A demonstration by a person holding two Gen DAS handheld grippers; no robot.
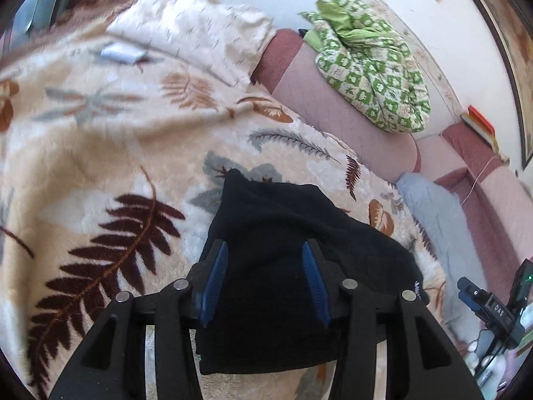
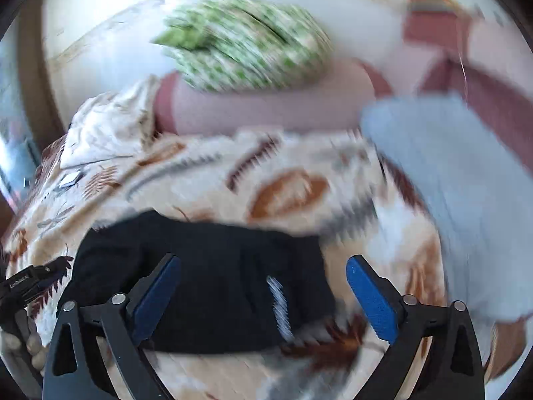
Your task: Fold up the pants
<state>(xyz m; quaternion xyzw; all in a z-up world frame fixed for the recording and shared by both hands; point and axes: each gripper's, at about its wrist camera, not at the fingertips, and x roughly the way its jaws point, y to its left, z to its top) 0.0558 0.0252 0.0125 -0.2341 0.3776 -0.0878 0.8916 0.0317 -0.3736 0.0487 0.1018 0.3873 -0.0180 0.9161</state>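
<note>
Left tongs [image 1: 265, 250] apart over folded black pants [image 1: 283, 233], right tongs [image 2: 263, 266] wide apart, right view blurred.

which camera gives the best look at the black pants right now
The left wrist view: the black pants are sharp there, a folded bundle on the leaf-print blanket, between the left gripper's parted pads, which do not press on them. The right wrist view shows the pants too, but smeared by motion blur.

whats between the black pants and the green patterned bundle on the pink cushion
In the left wrist view, only the leaf-print blanket lies between the black pants and the pink cushion under the green bundle; nothing else sits there.
</note>
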